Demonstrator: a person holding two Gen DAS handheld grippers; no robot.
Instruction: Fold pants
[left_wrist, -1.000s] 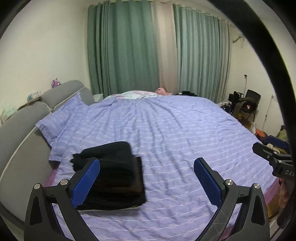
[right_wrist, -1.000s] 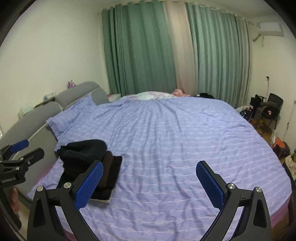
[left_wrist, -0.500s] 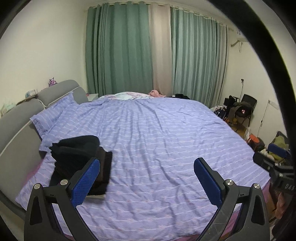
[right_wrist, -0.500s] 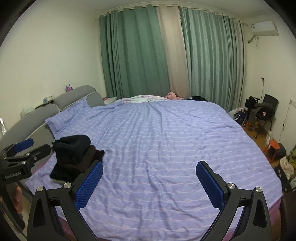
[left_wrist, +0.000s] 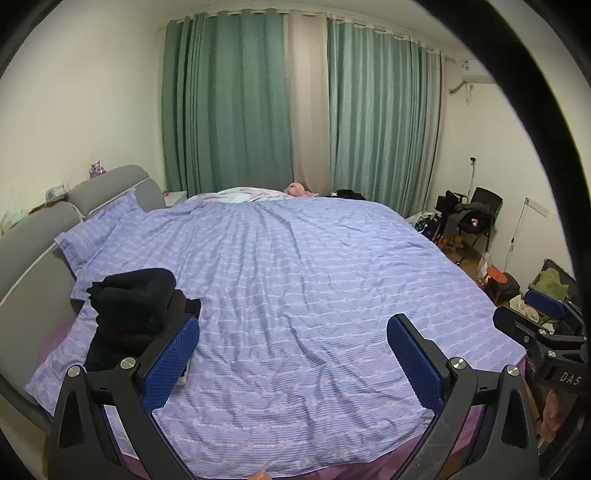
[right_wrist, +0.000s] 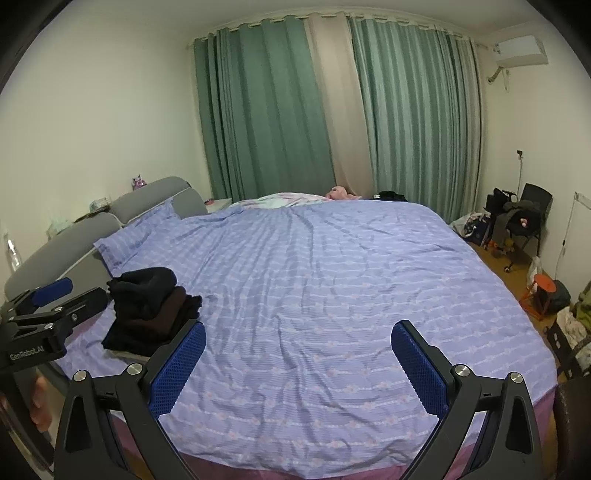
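A stack of folded dark pants (left_wrist: 133, 314) lies on the bed's near left part, by the pillow; it also shows in the right wrist view (right_wrist: 155, 306). My left gripper (left_wrist: 291, 354) is open and empty, held back above the bed's near edge, with its left finger in front of the stack. My right gripper (right_wrist: 297, 360) is open and empty, also back from the bed. Each gripper shows at the edge of the other's view, the right one (left_wrist: 546, 321) and the left one (right_wrist: 51, 302).
A purple striped sheet covers the bed (left_wrist: 314, 295). A grey headboard (left_wrist: 37, 240) and a pillow (left_wrist: 99, 229) are at the left. Green curtains (left_wrist: 229, 110) hang at the back. A chair (left_wrist: 476, 218), a red stool (left_wrist: 495, 280) and clutter stand at the right.
Both grippers have drawn back and up from the bed. The folded stack now looks smaller and further to the left. It has not moved on the bed.
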